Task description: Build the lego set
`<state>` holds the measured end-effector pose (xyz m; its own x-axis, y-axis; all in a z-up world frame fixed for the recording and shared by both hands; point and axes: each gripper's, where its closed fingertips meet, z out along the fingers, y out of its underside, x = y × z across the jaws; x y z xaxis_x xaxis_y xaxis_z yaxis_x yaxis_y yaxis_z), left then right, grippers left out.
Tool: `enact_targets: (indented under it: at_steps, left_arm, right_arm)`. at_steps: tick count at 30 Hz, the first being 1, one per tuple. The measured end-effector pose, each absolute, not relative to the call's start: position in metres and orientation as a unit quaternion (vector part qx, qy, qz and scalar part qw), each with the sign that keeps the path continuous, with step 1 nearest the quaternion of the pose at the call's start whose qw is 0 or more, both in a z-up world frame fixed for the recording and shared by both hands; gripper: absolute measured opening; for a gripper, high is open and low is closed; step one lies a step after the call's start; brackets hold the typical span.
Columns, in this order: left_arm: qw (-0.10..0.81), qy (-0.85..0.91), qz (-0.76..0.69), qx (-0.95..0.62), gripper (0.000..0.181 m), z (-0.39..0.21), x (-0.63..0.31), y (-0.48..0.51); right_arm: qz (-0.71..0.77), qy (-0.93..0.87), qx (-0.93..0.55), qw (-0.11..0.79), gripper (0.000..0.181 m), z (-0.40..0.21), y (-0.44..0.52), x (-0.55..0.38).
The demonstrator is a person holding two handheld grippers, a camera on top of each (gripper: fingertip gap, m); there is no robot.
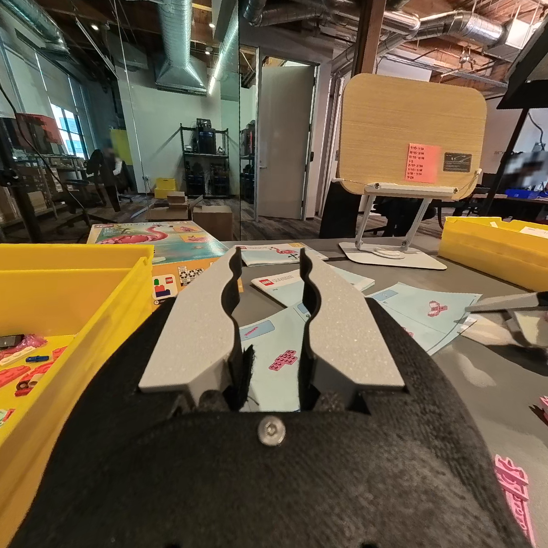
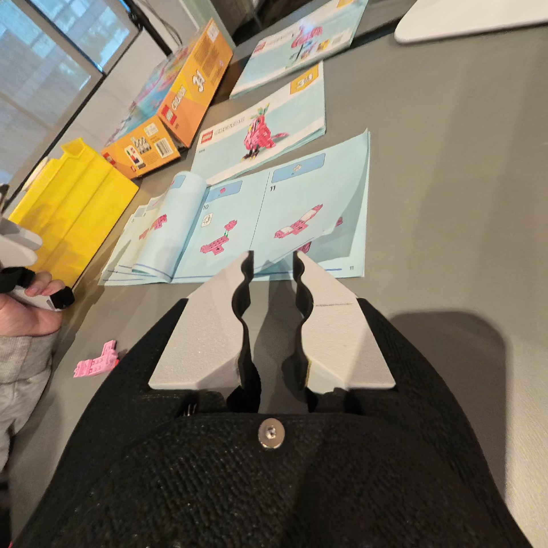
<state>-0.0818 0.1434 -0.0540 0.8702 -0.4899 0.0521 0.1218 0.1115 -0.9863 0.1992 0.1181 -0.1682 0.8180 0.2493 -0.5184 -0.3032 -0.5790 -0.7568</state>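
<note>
My left gripper (image 1: 270,255) is open and empty, held above the grey table beside a yellow bin (image 1: 68,299) that holds several loose red and pink lego pieces (image 1: 17,375). My right gripper (image 2: 272,256) is open and empty, pointing at the open instruction booklet (image 2: 267,225); it also shows at the right edge of the left wrist view (image 1: 510,305). A small pink lego assembly (image 2: 96,362) lies on the table to the left of the right gripper, and shows in the left wrist view (image 1: 514,498) at bottom right.
The lego box (image 1: 166,246) and two closed booklets (image 2: 264,130) lie behind the open one. A wooden stand with a white base (image 1: 412,139) stands at the back. A second yellow bin (image 1: 498,252) is at the right. A hand (image 2: 26,308) holds the left gripper's handle.
</note>
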Motion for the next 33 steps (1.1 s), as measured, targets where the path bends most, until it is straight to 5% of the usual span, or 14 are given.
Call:
enact_targets:
  at_steps: [11, 18, 27, 33]
  left_arm:
    - [0.743, 0.151, -0.199, -0.621, 0.038, -0.048, -0.081, 0.140]
    - [0.786, 0.145, -0.170, -0.577, 0.038, -0.021, -0.090, 0.122]
    - [0.809, 0.126, -0.009, -0.574, 0.036, 0.024, -0.179, 0.045]
    - [0.625, 0.282, -0.052, -0.726, 0.085, -0.037, -0.192, 0.045]
  right_arm:
    - [0.100, -0.013, -0.639, 0.763, 0.033, -0.057, 0.097, 0.252]
    - [-0.018, -0.144, -0.627, 0.765, 0.000, -0.067, 0.108, 0.226]
    - [-0.005, -0.151, -0.618, 0.771, 0.000, -0.062, 0.111, 0.223]
    - [0.026, -0.123, -0.619, 0.775, 0.001, -0.058, 0.117, 0.234]
